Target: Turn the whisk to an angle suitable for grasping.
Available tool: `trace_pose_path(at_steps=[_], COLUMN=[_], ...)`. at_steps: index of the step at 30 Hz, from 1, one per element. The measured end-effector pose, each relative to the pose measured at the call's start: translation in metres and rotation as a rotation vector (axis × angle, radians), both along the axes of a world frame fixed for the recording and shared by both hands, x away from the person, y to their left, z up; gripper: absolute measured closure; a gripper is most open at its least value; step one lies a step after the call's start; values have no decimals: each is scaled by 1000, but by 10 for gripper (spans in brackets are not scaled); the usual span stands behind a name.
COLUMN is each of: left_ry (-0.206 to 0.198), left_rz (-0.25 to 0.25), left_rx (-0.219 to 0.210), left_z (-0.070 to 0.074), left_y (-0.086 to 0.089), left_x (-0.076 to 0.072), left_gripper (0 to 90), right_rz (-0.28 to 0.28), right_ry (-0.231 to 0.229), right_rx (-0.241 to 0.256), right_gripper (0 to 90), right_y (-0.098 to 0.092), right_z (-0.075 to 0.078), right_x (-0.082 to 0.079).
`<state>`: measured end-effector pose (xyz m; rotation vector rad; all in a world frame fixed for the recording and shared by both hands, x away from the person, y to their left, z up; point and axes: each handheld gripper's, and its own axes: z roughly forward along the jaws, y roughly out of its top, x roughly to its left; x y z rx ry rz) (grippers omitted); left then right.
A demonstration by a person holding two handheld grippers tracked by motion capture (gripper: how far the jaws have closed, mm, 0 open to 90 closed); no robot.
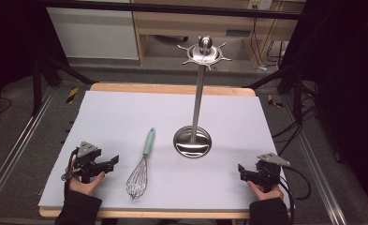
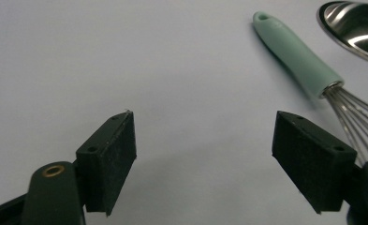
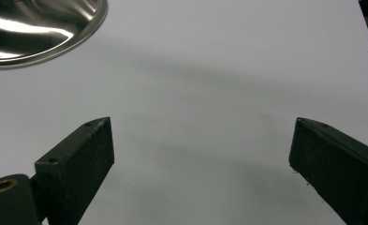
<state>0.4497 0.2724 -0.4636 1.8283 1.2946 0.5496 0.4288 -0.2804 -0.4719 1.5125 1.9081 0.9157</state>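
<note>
Nothing is picked up yet: your left tongs and right tongs both gape wide, empty, low over the table. The whisk lies just right of the left tongs (mint handle pointing away). The hook stand rises between both tongs, farther off; your path looks unobstructed.

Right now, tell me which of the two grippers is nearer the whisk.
The left gripper. It sits open just beside the whisk, whose green handle lies ahead of it, while the right gripper waits beyond the steel stand.
</note>
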Motion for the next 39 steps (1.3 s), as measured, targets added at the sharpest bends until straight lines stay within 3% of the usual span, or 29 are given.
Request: trace_pose_path(at_steps=[18, 39], left_ry=[-2, -13], left_rz=[-60, -135], left_rx=[-41, -41], left_z=[20, 53], left_y=[-11, -31], left_x=[-4, 10], left_gripper=[263, 268], right_rz=[13, 10], right_ry=[27, 12], right_rx=[-12, -5], right_gripper=[55, 71], right_y=[7, 9], right_z=[-1, 3], right_x=[-2, -6])
